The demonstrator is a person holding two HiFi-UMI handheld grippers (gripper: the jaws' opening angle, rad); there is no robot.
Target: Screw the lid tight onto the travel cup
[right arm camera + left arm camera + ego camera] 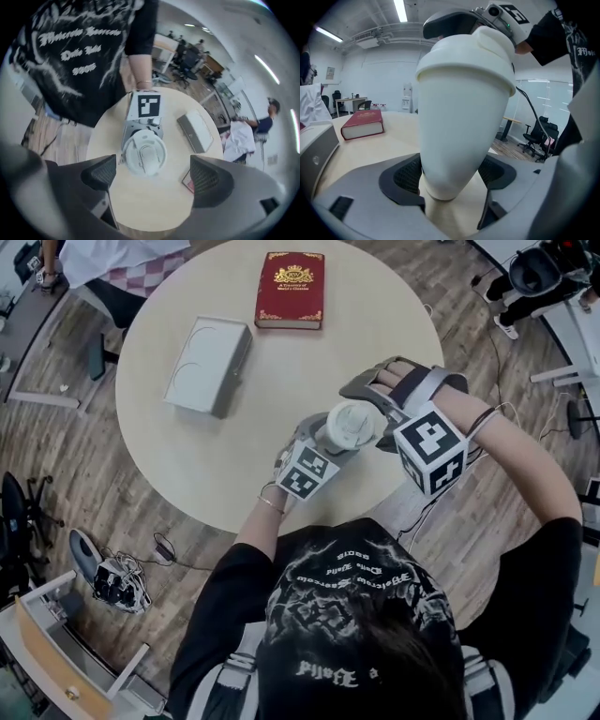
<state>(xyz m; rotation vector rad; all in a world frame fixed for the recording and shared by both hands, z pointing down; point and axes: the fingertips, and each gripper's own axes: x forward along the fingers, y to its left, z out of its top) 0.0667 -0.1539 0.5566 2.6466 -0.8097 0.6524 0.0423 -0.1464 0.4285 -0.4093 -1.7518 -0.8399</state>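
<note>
A round beige table (187,460) carried a red hardcover book (291,289) near its far edge and a pale grey rectangular box (208,365) toward its left edge. By the near edge, the left gripper (307,452) clasped a white plastic travel cup (329,438), its white lid (353,421) on top. The right gripper (380,411) hung just beside that lid.

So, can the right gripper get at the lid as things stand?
Probably yes: the right gripper hangs open above the lid, nothing between them, and the left gripper holds the travel cup.
</note>
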